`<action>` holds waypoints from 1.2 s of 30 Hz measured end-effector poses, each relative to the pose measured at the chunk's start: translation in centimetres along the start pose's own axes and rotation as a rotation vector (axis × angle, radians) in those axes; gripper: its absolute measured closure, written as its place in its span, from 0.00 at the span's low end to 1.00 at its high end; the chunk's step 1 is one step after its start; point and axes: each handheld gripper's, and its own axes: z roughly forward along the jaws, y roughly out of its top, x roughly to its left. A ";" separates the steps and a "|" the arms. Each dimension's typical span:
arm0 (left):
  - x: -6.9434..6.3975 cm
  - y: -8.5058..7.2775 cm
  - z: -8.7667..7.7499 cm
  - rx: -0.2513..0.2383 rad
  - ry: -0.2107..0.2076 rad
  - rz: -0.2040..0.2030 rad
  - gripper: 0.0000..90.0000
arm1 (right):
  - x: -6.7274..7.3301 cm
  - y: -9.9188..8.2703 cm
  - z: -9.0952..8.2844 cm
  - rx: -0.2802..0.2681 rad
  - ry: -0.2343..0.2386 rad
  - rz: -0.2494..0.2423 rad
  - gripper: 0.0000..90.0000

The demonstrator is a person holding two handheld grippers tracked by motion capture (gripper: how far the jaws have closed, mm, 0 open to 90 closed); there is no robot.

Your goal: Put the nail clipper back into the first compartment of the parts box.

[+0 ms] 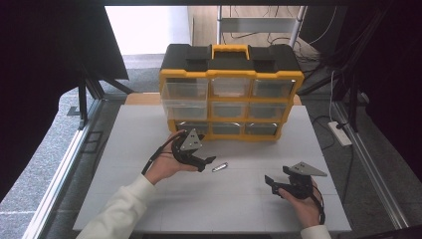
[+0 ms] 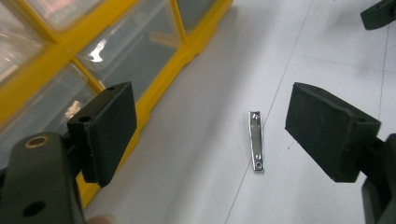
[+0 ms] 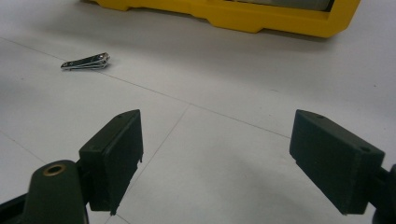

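Between the pads: the left gripper (image 2: 210,135) hangs spread wide with nothing pinched, and a small metal nail clipper (image 2: 256,140) lies flat on the white table (image 2: 196,186) in the gap ahead of it, nearer the right-hand pad
Clipper's place: on the table in front of the yellow drawer organizer (image 1: 231,89), apart from it, just past the left gripper's tips in the high view (image 1: 219,167)
Right gripper: (image 3: 215,158) spread too, empty, resting low near the table's front edge, well apart from the clipper
Step in hand: likely lining up to pick the clipper
How to do it well: centre the clipper between both pads, turn the wrist so the pads meet its long thin sides, sink until the tips almost graze the table, then close slowly
Risk: the thin, slick metal may skid or tip if one pad arrives first
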 end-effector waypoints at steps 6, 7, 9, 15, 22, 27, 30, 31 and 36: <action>-0.1 -0.2 1.2 0.031 -0.023 -0.010 0.19 | 0.0 0.0 0.0 0.001 0.002 -0.001 0.20; -0.1 -0.2 1.5 0.039 -0.028 -0.009 0.19 | 0.0 0.0 0.0 0.002 0.002 -0.002 0.20; -0.1 -0.2 1.9 0.047 -0.036 -0.009 0.19 | 0.0 0.0 0.1 0.003 0.002 -0.002 0.19; 0.2 -0.5 3.3 0.068 -0.058 -0.035 0.20 | -0.1 -0.1 0.1 0.006 0.001 0.000 0.20; 0.3 -0.5 4.2 0.088 -0.093 -0.044 0.20 | -0.1 -0.1 0.1 0.007 0.000 -0.004 0.20; 0.4 -0.5 5.1 0.117 -0.119 -0.051 0.21 | -0.1 -0.1 0.2 0.010 0.001 -0.003 0.20; 0.4 -0.6 5.6 0.128 -0.133 -0.053 0.21 | -0.1 -0.1 0.1 0.010 0.000 -0.003 0.20; 0.4 -0.6 5.7 0.135 -0.137 -0.048 0.21 | -0.1 -0.1 0.1 0.010 0.000 -0.003 0.20; 0.4 -0.7 6.4 0.155 -0.149 -0.060 0.21 | 0.0 -0.1 0.2 0.017 -0.009 -0.014 0.20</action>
